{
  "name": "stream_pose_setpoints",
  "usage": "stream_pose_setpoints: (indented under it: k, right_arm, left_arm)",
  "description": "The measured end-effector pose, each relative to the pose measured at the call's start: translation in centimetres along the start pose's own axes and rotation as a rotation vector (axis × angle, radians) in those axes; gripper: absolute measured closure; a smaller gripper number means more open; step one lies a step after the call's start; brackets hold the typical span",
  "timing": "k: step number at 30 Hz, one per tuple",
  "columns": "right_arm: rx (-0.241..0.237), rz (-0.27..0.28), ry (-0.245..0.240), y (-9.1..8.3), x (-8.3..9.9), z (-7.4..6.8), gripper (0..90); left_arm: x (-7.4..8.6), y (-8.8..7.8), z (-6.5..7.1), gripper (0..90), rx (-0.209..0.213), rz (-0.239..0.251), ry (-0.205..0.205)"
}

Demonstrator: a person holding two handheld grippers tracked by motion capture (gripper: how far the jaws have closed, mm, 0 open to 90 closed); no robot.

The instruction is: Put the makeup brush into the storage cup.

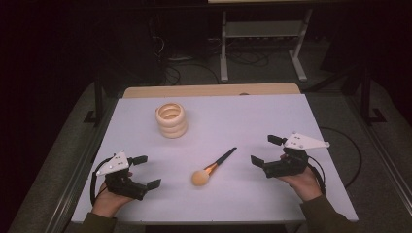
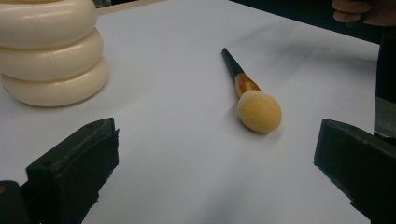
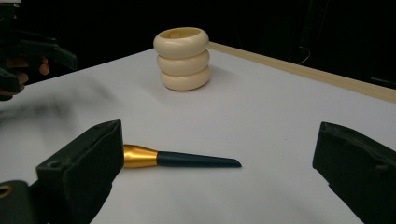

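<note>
Both pairs of jaws stand wide apart with nothing between them, resting low at the near edge of the table (image 1: 272,107). The left gripper (image 1: 142,171) sits at the near left, the right gripper (image 1: 265,150) at the near right, and the makeup brush (image 1: 214,167) lies flat on the table between them.

From the left jaws the brush lies ahead and a little to the right, its round tan head (image 2: 259,111) nearest and its dark handle (image 2: 230,62) running away from them. From the right jaws the brush (image 3: 182,158) lies just ahead and to the left, the handle tip pointing toward the gap and the gold collar (image 3: 137,156) beside the left jaw. Its long axis runs diagonally, head toward the near left, handle tip toward the far right. The right gripper looks the nearer to the handle, so a grasp there would likely fall to it; the left is better placed for the head.

Farther off, beyond the left jaws, stands a cream holder of three stacked rings (image 1: 171,120), open at the top and well apart from the brush.

In the right gripper view the brush head is hidden behind the left jaw, and the top of the holder (image 2: 51,51) is cut off in the left gripper view.
</note>
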State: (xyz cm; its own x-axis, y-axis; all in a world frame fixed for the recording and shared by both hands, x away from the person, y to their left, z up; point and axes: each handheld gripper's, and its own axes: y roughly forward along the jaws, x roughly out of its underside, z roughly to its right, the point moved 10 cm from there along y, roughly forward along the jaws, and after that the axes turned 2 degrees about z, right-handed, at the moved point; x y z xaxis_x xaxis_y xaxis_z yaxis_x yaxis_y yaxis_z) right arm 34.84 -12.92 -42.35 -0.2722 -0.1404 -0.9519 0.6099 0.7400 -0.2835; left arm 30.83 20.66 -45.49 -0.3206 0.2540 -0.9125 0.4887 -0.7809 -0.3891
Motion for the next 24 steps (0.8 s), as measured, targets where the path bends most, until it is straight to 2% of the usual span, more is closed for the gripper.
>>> stream_pose_setpoints:
  k: [24]
  right_arm:
    - [-0.027,-0.016,-0.004,1.6,-0.2,-0.4,1.2]
  left_arm:
    - [0.2,0.1,0.1,0.0,0.007,-0.008,0.006]
